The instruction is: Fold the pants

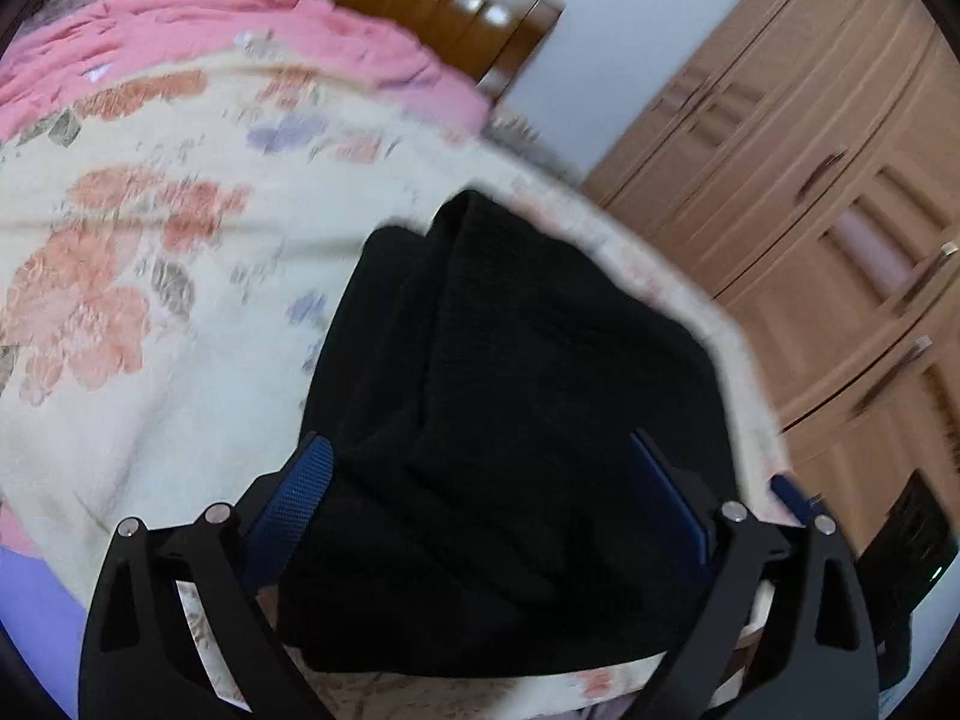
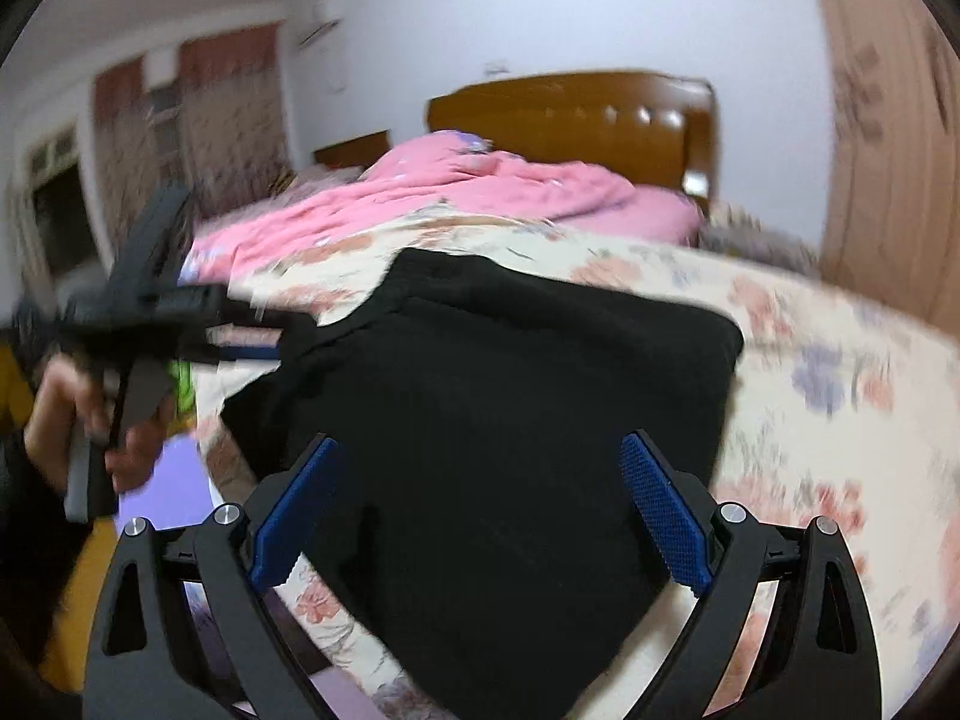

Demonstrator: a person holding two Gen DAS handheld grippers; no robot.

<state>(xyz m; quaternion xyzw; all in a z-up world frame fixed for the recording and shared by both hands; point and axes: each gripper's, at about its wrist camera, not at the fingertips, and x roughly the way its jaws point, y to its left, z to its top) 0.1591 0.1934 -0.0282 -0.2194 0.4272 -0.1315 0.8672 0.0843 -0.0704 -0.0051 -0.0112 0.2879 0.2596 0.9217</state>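
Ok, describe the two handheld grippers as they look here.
Both look alike. The right gripper has a matte black frame of forked struts with silver pivot pins and blue knurled pads. The left gripper has the same black struts, silver pins and blue pads. No cables show.

Folded pants (image 1: 510, 420) lie on the bed (image 1: 150, 300), blanket (image 1: 240, 42) behind
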